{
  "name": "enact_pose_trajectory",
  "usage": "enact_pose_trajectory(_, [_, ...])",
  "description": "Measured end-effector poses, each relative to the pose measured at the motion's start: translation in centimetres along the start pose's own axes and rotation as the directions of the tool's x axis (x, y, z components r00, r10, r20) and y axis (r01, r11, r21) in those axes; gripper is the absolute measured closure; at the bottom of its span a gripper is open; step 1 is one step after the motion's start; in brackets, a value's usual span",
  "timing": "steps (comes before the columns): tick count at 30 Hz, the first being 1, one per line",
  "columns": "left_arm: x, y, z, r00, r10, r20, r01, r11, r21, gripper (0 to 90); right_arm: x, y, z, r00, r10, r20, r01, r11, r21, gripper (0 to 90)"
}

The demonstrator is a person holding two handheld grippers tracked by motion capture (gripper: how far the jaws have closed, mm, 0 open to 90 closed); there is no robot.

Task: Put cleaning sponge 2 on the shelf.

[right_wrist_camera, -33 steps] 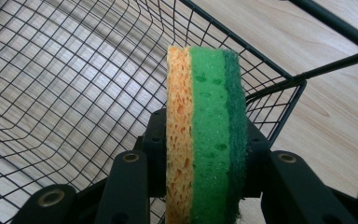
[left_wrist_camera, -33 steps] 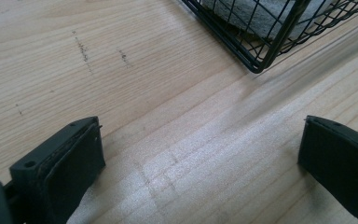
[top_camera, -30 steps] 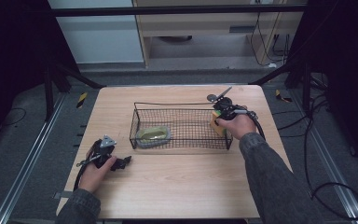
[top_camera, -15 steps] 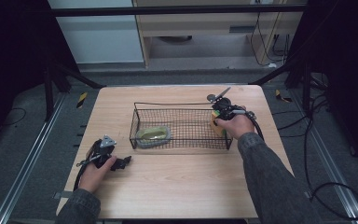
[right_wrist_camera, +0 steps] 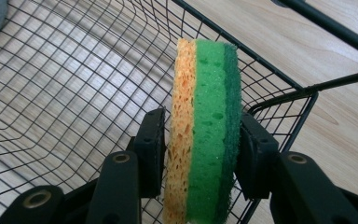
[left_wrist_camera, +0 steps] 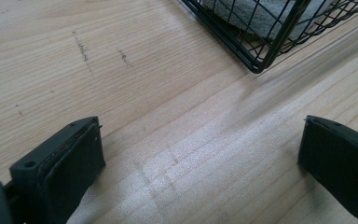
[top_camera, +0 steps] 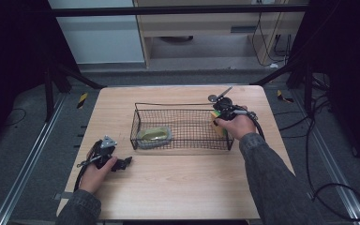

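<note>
The sponge (right_wrist_camera: pixel 205 130) stands on edge, pinched across its layers by the right gripper (right_wrist_camera: pixel 200 154), just above the right end of the basket (top_camera: pixel 183 108), likely so it can drop in beside the grey pad (top_camera: pixel 153 136). The left gripper (top_camera: pixel 108 159) rests on the table (top_camera: pixel 178 187), jaws spread, out of the way.

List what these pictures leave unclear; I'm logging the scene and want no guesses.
- Sponge, right gripper view: its lower end runs past the bottom edge, between the right tool's jaws.
- Grey item in the wire basket, left gripper view: cut by the top edge, behind mesh.
- High view: that item is too small to identify.
</note>
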State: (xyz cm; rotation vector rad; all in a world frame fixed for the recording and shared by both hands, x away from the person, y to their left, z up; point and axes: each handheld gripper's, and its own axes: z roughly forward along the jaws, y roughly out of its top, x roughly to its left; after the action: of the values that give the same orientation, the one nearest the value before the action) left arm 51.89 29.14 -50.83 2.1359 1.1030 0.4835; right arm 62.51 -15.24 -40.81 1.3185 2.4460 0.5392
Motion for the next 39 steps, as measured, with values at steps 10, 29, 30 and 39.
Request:
enact_pose_trajectory(10, [0.0,0.0,0.0,1.0,0.0,0.0,0.0,1.0,0.0,0.0,0.8,0.2,-0.8,0.9997,-0.01,-0.021,0.01,1.0,-0.021,55.2])
enact_pose_trajectory(29, [0.0,0.0,0.0,1.0,0.0,0.0,0.0,1.0,-0.001,0.0,2.8,0.5,-0.6,0.9962,-0.058,-0.065,0.058,0.998,-0.01,49.9])
enact_pose_trajectory(30, [0.0,0.0,0.0,1.0,0.0,0.0,0.0,1.0,-0.001,0.0,2.8,0.5,-0.6,0.9957,-0.065,-0.065,0.065,0.998,-0.011,49.6])
enact_pose_trajectory(39, [0.0,0.0,0.0,1.0,0.0,0.0,0.0,1.0,-0.001,0.0,3.4,0.6,-0.6,0.9933,-0.075,-0.088,0.075,0.997,-0.004,43.5])
